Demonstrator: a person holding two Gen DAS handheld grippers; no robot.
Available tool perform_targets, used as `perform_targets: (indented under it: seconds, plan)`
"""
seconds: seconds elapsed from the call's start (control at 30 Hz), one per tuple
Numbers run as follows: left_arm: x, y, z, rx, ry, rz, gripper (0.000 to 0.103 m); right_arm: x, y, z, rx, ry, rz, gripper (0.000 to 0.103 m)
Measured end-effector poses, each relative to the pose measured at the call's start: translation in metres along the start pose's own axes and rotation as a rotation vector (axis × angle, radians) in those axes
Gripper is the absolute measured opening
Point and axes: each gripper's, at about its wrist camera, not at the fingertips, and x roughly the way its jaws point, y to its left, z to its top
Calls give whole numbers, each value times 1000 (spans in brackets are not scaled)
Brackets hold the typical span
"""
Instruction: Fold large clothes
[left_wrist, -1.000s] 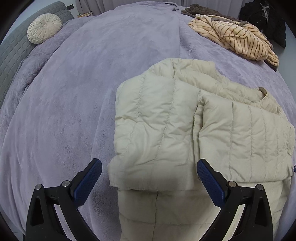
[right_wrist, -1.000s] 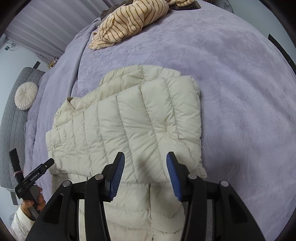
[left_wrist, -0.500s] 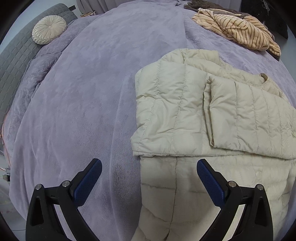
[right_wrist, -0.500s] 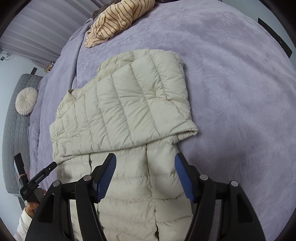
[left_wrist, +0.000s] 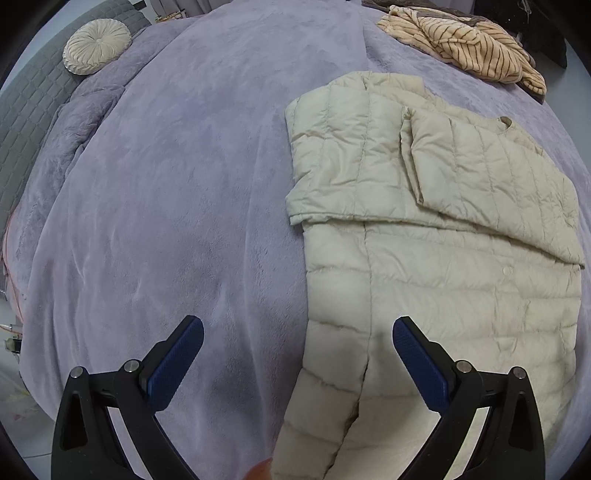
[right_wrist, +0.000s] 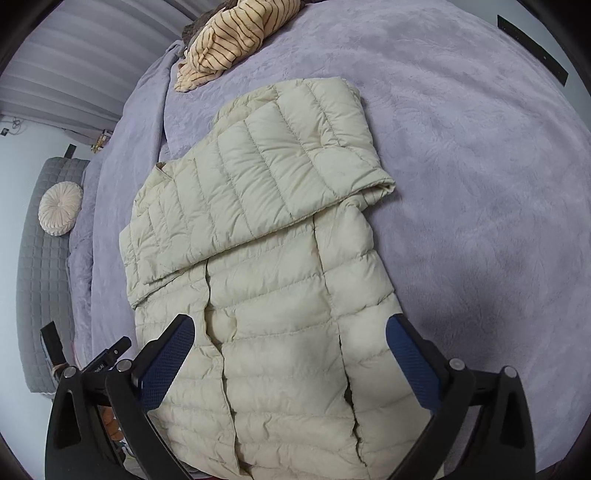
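Note:
A cream quilted down jacket lies flat on the purple blanket, both sleeves folded across its chest. It also shows in the right wrist view. My left gripper is open and empty, hovering above the jacket's lower left edge near the hem. My right gripper is open and empty, hovering above the jacket's lower right part. The left gripper's body shows at the lower left of the right wrist view.
A purple plush blanket covers the bed. A beige striped garment lies at the far end, with dark clothes behind it. A round cream cushion rests on the grey quilted headboard.
Both grippers have pulled back from the folded sleeves toward the jacket's hem. The right gripper's jaws have opened wider. The jacket has not moved.

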Motion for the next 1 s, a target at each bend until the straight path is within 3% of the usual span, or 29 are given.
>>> perform_targets:
  seconds: [0.23,0.4,0.6,0.83,1.0]
  plan:
    - [2,32,-16,12,29,-10,103,2,12,-26,-15,83,6,103]
    - [15,55,-38,53,123,-181,103,-6,-5,-49,8,108,-24,103]
    - [32,73,-79,37,241,-334,103,-16,-55,-87,80,163,-63,103]
    - [51,51,-119,30,351,-468,103,-9,-112,-115,163,207,2,103]
    - [50,30,-128,91,355,-446,103,8,-127,-120,205,240,166,103]
